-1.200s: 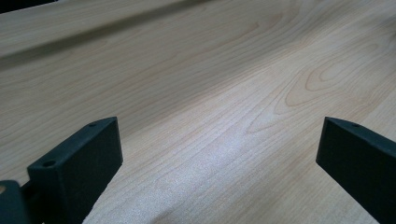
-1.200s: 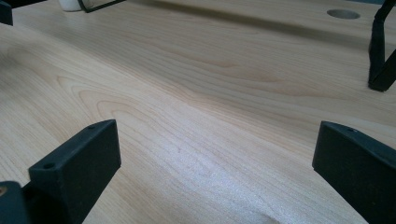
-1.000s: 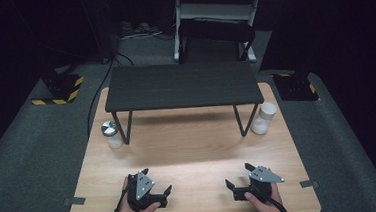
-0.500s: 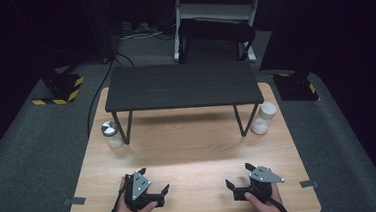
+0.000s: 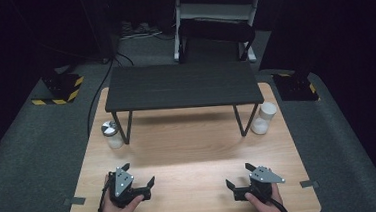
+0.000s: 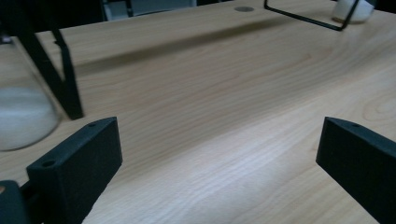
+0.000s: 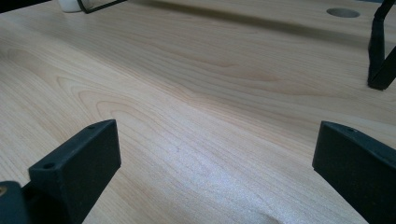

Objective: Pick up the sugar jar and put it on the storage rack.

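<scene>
In the high view my left gripper [image 5: 138,173] rests open near the wooden table's [image 5: 194,150] front edge, held in a hand. My right gripper [image 5: 238,175] sits open at the front right, also hand-held. A black low shelf [image 5: 182,85] on thin legs stands across the back of the table. A clear jar with a silver lid [image 5: 111,134] stands by its left leg, and a white container [image 5: 264,117] by its right leg. In the left gripper view the jaws of the gripper [image 6: 219,154] are wide apart over bare wood, with the jar [image 6: 21,109] to the left.
The right gripper [image 7: 215,158] also has bare wood between its jaws, with a shelf leg [image 7: 380,56] at the right and a round hole [image 7: 343,12] in the tabletop beyond. Grey carpet surrounds the table. Black-and-yellow stand bases [image 5: 59,90] sit on the floor.
My left gripper has shifted slightly to the left and turned a little. The right gripper has stayed where it was.
</scene>
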`<state>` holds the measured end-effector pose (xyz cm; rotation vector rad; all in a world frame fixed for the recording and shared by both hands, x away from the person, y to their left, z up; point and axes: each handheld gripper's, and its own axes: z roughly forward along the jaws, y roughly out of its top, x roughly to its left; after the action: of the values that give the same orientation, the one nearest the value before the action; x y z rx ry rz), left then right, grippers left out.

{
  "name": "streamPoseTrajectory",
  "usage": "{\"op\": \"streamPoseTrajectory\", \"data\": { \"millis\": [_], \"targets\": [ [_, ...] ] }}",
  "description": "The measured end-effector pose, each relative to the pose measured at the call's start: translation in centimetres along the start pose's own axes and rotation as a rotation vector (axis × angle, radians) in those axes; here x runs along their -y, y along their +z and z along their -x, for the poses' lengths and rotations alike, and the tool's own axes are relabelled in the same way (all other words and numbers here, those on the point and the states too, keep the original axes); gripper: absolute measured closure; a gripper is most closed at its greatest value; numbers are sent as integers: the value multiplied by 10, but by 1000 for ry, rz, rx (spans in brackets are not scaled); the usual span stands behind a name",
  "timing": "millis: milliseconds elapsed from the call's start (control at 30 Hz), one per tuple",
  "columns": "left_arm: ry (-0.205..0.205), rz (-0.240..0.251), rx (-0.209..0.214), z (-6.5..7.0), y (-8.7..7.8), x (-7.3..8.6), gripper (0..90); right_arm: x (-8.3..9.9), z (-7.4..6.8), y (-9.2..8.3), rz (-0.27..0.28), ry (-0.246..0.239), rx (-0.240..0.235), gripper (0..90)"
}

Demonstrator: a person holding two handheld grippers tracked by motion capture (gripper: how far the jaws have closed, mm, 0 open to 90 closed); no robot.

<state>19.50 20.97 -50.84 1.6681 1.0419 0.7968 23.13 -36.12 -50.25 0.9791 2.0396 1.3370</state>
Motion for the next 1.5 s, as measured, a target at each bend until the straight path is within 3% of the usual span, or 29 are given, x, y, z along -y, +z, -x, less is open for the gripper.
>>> {"op": "streamPoseTrajectory", "data": {
  "millis": [367,533,900,1000,1500],
  "targets": [
    [-62,46,-119,-26,-1,-6,6,0,1,0,0,-7,-7,6],
    [-63,61,-165,-37,1,-8,6,-1,1,1,-3,-13,-7,6],
    [-73,72,-191,-61,14,-11,6,0,1,0,-1,-10,-7,5],
    [-102,71,-184,-69,21,-10,6,0,2,0,0,-6,-7,6],
    [-111,82,-197,-97,47,-11,16,0,0,1,1,-9,6,5]
  ]
}}
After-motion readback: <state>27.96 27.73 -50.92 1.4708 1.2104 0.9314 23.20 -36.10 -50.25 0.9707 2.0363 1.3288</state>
